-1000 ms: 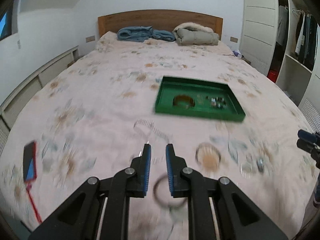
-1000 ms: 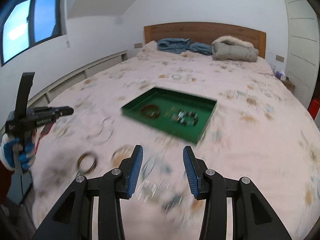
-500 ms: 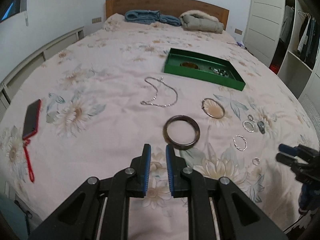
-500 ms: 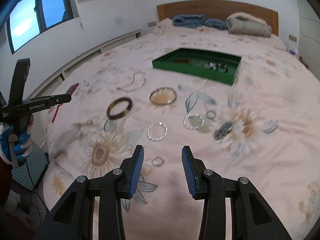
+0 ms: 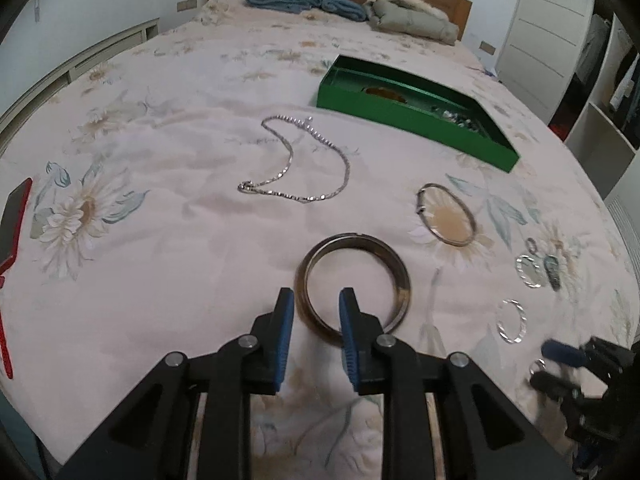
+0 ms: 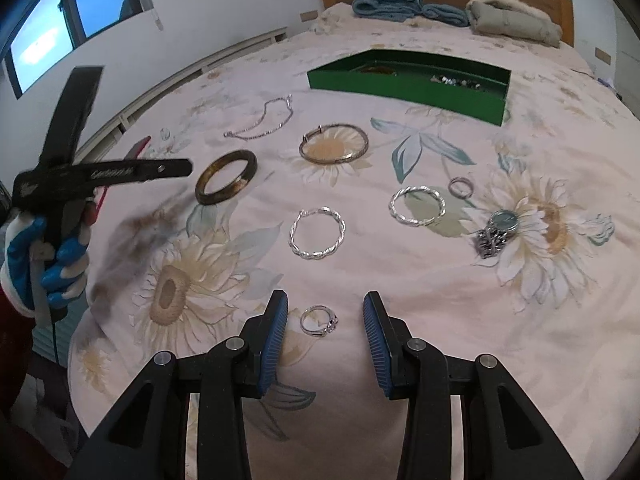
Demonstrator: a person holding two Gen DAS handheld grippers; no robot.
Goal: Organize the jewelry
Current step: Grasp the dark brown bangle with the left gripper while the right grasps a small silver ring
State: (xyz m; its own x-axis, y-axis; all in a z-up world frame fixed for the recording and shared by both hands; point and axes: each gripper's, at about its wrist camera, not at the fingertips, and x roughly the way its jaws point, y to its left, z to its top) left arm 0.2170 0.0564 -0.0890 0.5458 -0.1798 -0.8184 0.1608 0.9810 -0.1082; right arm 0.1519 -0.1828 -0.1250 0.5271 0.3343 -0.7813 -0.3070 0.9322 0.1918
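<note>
Jewelry lies spread on a floral bedspread. My left gripper (image 5: pixel 316 312) is open, its fingertips on either side of the near-left rim of a dark brown bangle (image 5: pixel 398 276), which also shows in the right wrist view (image 6: pixel 226 176). My right gripper (image 6: pixel 325 320) is open, with a small silver ring (image 6: pixel 319 320) lying between its fingertips. A green tray (image 5: pixel 404 110) holding a bangle and beads sits farther up the bed; it also shows in the right wrist view (image 6: pixel 408 86).
A silver chain necklace (image 5: pixel 296 160), a thin metal bangle (image 5: pixel 446 214), two twisted silver bracelets (image 6: pixel 317 233) (image 6: pixel 417 205), a small ring (image 6: pixel 461 186) and a watch (image 6: pixel 496 230) lie around. A red phone (image 5: pixel 14 216) lies at the left edge. Folded blankets (image 5: pixel 344 6) sit by the headboard.
Both grippers have dropped low and moved in close to the bedspread. The left one has opened a little and reached the brown bangle; the right one now frames the small silver ring.
</note>
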